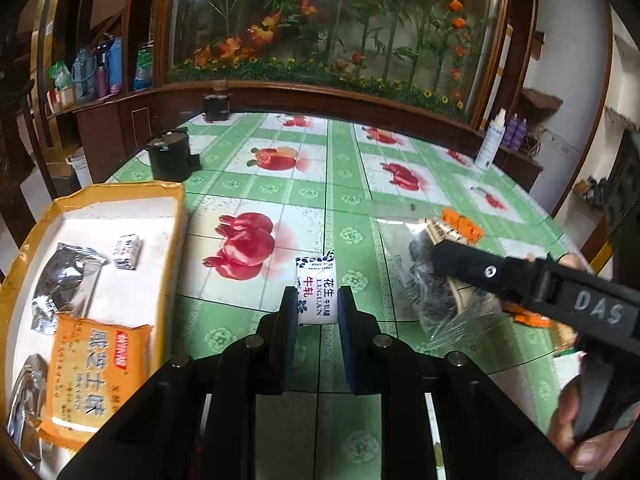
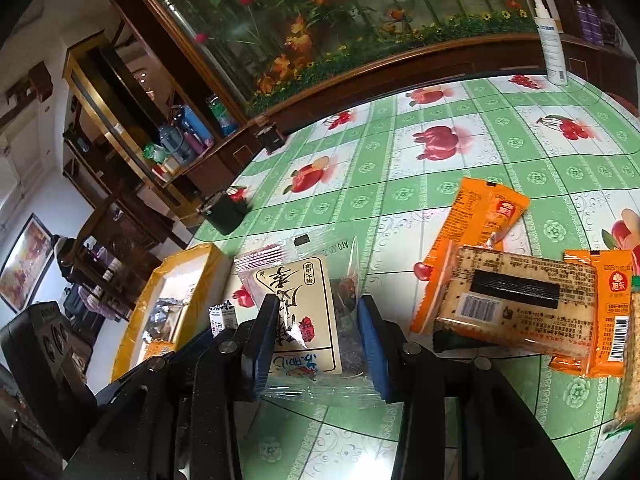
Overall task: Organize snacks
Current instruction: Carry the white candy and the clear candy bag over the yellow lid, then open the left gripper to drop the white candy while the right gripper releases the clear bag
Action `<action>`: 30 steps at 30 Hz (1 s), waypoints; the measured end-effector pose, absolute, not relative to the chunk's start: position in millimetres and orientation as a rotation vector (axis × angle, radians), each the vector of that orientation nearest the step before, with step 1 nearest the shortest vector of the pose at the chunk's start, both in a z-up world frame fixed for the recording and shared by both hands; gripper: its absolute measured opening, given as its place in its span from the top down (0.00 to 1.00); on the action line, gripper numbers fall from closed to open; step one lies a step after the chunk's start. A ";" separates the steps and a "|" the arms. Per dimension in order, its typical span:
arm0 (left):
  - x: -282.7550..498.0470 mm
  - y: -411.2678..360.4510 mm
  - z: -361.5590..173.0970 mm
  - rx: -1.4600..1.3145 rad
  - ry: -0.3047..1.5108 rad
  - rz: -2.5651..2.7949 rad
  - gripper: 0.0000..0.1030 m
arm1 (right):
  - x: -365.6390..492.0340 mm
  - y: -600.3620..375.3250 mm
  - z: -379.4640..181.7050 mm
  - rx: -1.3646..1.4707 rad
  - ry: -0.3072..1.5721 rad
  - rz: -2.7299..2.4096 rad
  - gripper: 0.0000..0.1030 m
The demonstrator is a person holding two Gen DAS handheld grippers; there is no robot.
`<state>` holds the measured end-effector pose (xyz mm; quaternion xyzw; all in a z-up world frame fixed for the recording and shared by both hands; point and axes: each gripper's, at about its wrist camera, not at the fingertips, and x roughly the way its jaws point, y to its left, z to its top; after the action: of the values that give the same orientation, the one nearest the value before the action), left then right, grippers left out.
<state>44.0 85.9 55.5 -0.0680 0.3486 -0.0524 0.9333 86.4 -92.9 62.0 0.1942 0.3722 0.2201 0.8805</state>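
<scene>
My left gripper [image 1: 317, 300] is shut on a small white candy packet [image 1: 315, 286] with blue print, over the green tablecloth. A yellow-rimmed box [image 1: 170, 236] to its left holds an orange cracker pack [image 1: 90, 372], silver pouches [image 1: 66, 284] and a small white candy [image 1: 127, 251]. My right gripper [image 2: 316, 340] straddles a clear bag of dark snacks with a cream label [image 2: 304, 312] lying on the table; its jaws stand apart around it. The right gripper also shows in the left wrist view [image 1: 444, 256] over that bag [image 1: 436, 280].
Orange snack packs [image 2: 486, 216] and a cracker pack [image 2: 520, 300] lie right of the bag. Two black cylinders [image 1: 168, 156] and a white spray bottle [image 1: 490, 140] stand on the table's [image 1: 352, 196] far side. A wooden cabinet with a flower panel runs behind.
</scene>
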 end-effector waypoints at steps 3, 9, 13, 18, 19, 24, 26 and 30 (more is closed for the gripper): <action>32.2 98.4 66.7 -0.166 0.695 -0.105 0.82 | 82.0 -89.8 66.4 0.415 0.754 0.493 0.57; 6.7 139.3 86.5 -0.221 0.663 -0.072 0.82 | 61.4 -61.0 81.5 0.411 0.696 0.612 0.57; -13.9 183.9 86.8 -0.260 0.667 -0.005 0.82 | 51.2 -29.2 84.2 0.424 0.707 0.722 0.57; -30.2 229.4 64.6 -0.293 0.708 0.094 0.82 | 46.1 27.1 86.1 0.356 0.752 0.792 0.57; -31.4 236.0 58.0 -0.304 0.723 0.104 0.82 | 47.2 40.7 86.0 0.344 0.763 0.799 0.57; -35.5 246.9 46.7 -0.308 0.724 0.129 0.82 | 58.8 90.9 80.0 0.262 0.784 0.770 0.57; -36.5 246.5 43.5 -0.299 0.715 0.139 0.82 | 67.1 107.9 74.7 0.223 0.794 0.735 0.57; -34.7 257.1 40.3 -0.370 0.719 0.105 0.82 | 77.9 122.9 59.8 0.155 0.817 0.675 0.57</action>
<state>-34.7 257.1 40.3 -0.1801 0.3495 0.0509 0.9180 77.9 122.9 59.8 0.0739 0.3893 0.3216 0.8600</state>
